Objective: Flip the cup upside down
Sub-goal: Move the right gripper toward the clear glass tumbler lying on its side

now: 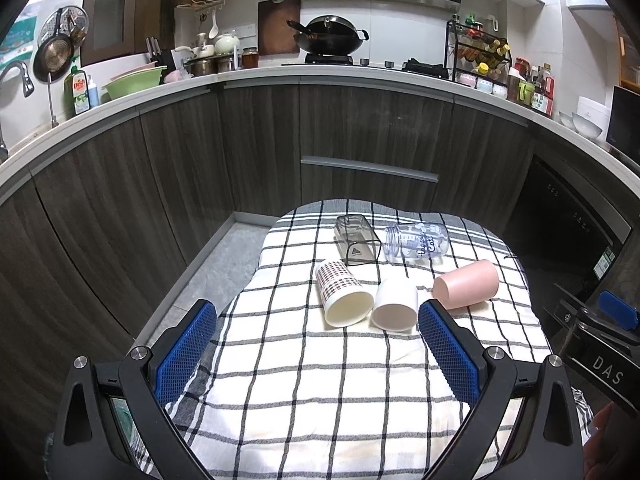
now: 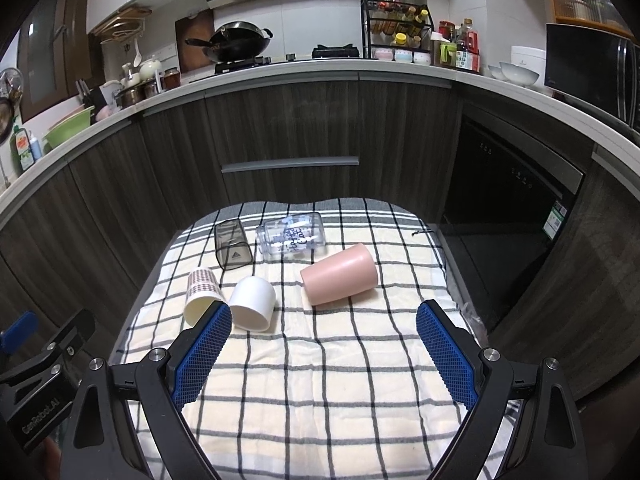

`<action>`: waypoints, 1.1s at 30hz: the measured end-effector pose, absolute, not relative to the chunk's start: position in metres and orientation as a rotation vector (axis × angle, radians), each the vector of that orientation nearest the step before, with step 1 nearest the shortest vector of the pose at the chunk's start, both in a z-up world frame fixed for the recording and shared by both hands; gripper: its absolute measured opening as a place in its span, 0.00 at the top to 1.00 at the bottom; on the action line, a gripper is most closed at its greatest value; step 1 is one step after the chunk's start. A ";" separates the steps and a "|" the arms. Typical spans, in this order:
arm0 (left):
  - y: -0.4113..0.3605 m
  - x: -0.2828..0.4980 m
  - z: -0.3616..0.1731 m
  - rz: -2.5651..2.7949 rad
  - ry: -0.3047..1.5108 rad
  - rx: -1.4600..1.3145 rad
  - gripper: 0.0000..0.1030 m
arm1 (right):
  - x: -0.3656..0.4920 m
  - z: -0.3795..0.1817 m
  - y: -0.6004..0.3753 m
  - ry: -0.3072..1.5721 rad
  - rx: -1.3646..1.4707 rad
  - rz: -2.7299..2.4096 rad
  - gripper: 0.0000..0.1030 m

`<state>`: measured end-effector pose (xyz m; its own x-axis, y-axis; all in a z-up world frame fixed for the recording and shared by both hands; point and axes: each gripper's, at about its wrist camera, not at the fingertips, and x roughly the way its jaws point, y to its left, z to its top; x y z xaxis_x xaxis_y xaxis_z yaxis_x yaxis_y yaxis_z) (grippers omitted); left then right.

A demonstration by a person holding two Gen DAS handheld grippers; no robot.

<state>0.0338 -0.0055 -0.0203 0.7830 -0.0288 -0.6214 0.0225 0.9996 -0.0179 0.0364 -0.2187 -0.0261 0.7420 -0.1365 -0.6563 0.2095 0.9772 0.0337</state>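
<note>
Several cups lie on their sides on a checked cloth (image 1: 304, 380) (image 2: 340, 380): a patterned paper cup (image 1: 342, 294) (image 2: 202, 294), a white cup (image 1: 396, 304) (image 2: 253, 302), a pink cup (image 1: 468, 284) (image 2: 340, 274), a smoky square cup (image 1: 357, 240) (image 2: 232, 244) and a clear printed jar (image 1: 416, 243) (image 2: 290, 237). My left gripper (image 1: 316, 320) is open and empty, just short of the patterned and white cups. My right gripper (image 2: 324, 322) is open and empty, just short of the pink cup. The right gripper's body shows at the left view's right edge (image 1: 592, 332).
The cloth covers a small table whose far edge (image 1: 360, 206) faces dark wood kitchen cabinets (image 1: 260, 140). The grey floor (image 1: 224, 248) lies to the left. A black dishwasher front (image 2: 516, 196) stands to the right. The worktop (image 2: 320, 68) holds a wok, bottles and bowls.
</note>
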 end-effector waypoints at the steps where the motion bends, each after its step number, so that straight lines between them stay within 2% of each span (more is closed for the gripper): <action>1: -0.006 0.038 -0.021 -0.027 0.672 -0.009 0.00 | 0.042 -0.027 -0.219 0.713 0.106 -0.189 0.09; 18: -0.013 0.125 -0.041 0.040 0.678 -0.030 0.00 | 0.155 -0.054 -0.232 0.838 0.071 -0.141 0.09; 26: -0.021 0.164 -0.059 0.142 0.735 -0.072 0.00 | 0.226 -0.079 -0.226 0.981 -0.052 -0.042 0.09; 33: -0.014 0.189 -0.066 0.167 0.750 -0.082 0.00 | 0.278 -0.084 -0.211 1.030 -0.112 0.029 0.09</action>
